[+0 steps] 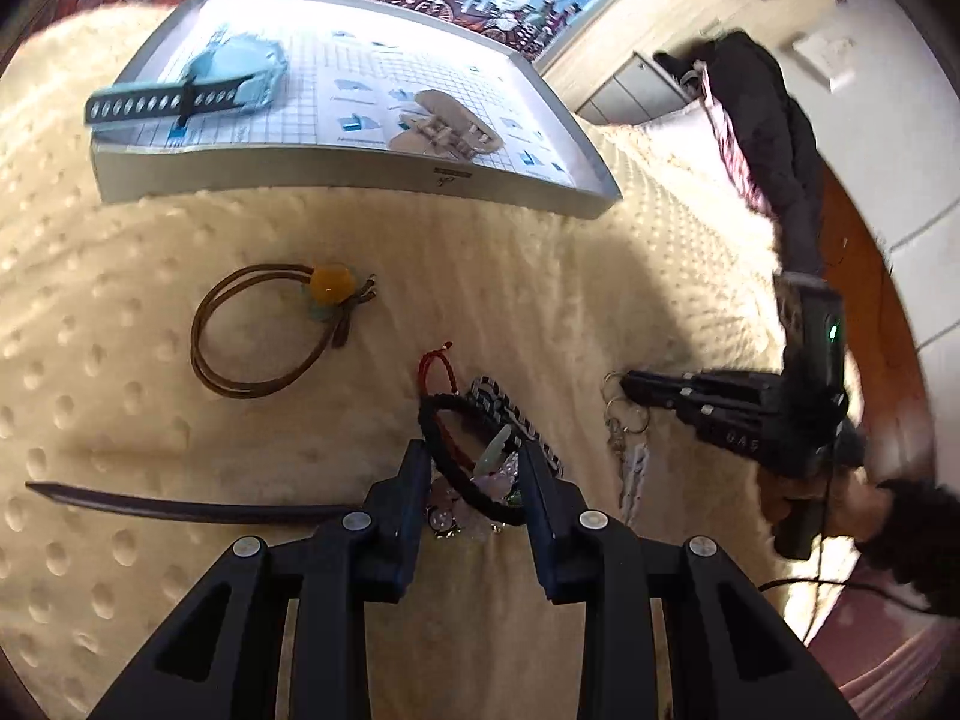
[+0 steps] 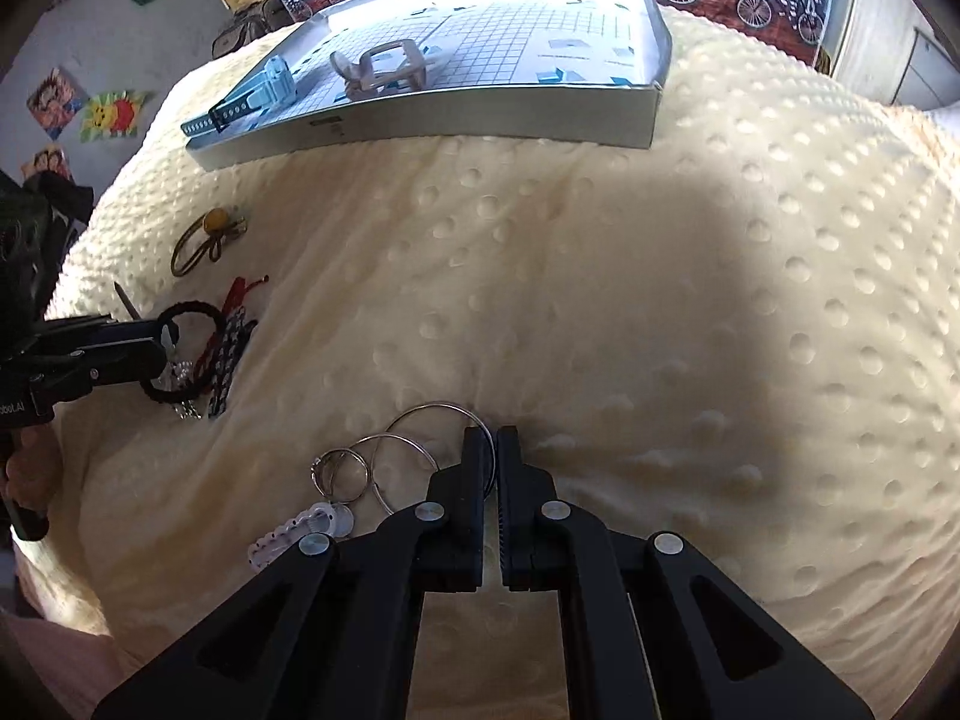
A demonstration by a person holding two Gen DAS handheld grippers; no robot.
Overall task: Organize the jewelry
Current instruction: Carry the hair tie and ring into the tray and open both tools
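While most of the jewelry is not yet sorted, I judge the job barely under way: only a blue watch [image 1: 198, 90] and a beige hair claw [image 1: 441, 123] lie in the grid-lined tray [image 1: 360, 180], which sits well ahead of both pairs of fingers on the cream dotted blanket [image 2: 660, 300]. Between the fingers of my left gripper [image 1: 474, 468] lies a pile: a black hair tie [image 1: 456, 456], a red cord bracelet [image 1: 435, 369], a black-and-white striped clip [image 1: 510, 414] and a pale butterfly piece [image 1: 495, 471]. Those fingers stand moderately open, straddling the hair tie; whether the pads touch it I cannot tell. Ahead and to their left rests a brown cord loop with an amber bead [image 1: 327, 285], and a dark stick [image 1: 180, 507] lies to the left. My right gripper [image 2: 495, 438] has its fingers almost together, apparently pinching the rim of a large silver hoop [image 2: 441, 414]; a second hoop [image 2: 396, 468], a small ring [image 2: 336, 474] and a white beaded charm [image 2: 288, 531] lie just left of them.
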